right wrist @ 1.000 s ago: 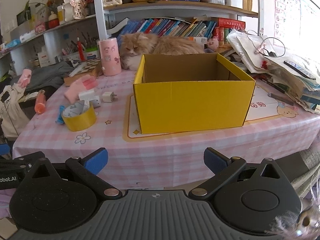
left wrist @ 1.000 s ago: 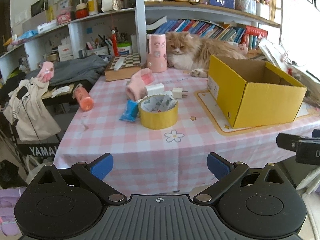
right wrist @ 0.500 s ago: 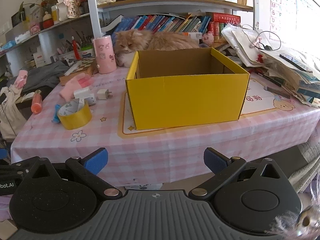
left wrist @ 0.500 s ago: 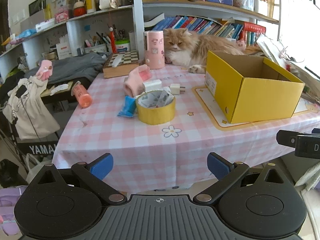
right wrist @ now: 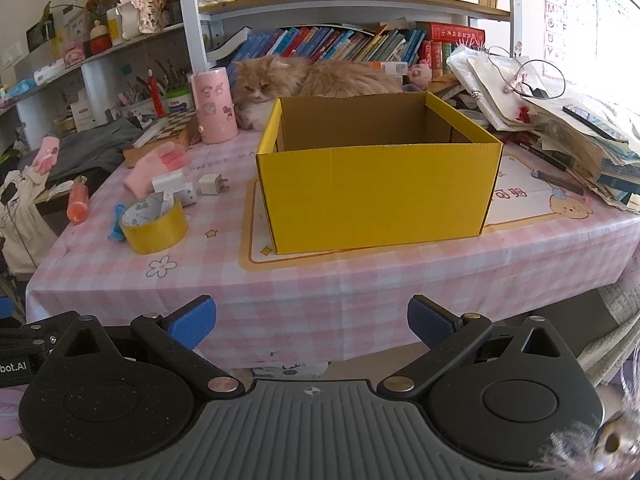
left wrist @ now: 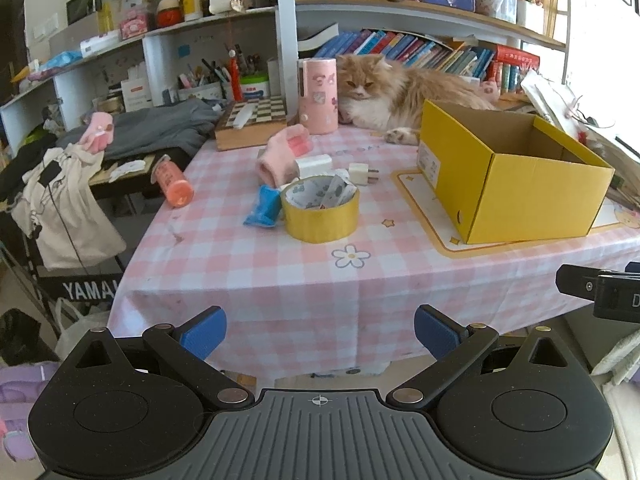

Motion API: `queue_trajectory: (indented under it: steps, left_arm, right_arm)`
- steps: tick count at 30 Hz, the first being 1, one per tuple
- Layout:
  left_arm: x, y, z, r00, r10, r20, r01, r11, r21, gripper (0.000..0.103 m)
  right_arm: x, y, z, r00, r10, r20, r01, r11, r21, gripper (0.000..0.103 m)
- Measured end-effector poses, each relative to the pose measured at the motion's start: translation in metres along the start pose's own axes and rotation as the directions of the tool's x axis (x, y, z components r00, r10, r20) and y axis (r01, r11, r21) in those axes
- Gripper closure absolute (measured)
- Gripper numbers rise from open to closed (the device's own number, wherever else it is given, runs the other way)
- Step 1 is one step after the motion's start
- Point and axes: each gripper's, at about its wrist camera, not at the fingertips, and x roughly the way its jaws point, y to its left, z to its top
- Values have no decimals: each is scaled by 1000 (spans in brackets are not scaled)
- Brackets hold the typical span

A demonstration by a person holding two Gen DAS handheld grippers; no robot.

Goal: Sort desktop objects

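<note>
Left gripper (left wrist: 320,330): jaws spread wide, blue pads holding nothing, hanging off the near edge of the table and short of every object.
Right gripper (right wrist: 312,320): jaws equally wide and empty, also off the near edge, facing the yellow cardboard box (right wrist: 376,192).
Change from half a second ago: both views sit slightly closer and higher on the table; no object has shifted.
Yellow tape roll (left wrist: 320,214): lying flat left of the box, patterned paper scraps inside its ring.
Blue packet (left wrist: 262,206): touching the roll's left side.
White charger block (left wrist: 314,165) and white plug adapter (left wrist: 360,174): just behind the roll.
Pink glove (left wrist: 282,154): behind the charger block.
Orange tube (left wrist: 172,180): on its side near the table's left edge, well apart from the rest.
Box: open-topped, on a printed mat, nothing visible inside.
Cat (left wrist: 400,92): lying behind the box, beside a pink cylinder (left wrist: 318,96).
</note>
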Motion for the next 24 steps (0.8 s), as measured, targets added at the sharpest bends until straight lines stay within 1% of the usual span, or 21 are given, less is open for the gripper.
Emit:
queue_trajectory:
  steps: [5,18,24]
  left_arm:
    - [-1,0,0,1000,3,3,-3,1000,-2,1]
    - [-7,-1,5,999,16,52,-16,1000,12,1]
    - [-7,2,6,998,20,54,-21,1000,10,1]
  right_arm:
    - [-1,3,-1,1000,5,1,-5,1000,-8,0]
    - [-6,4,4,999,3,38,-2,1000,-22,0]
    - [-7,4,5,999,-1,47,2,1000,-16,0]
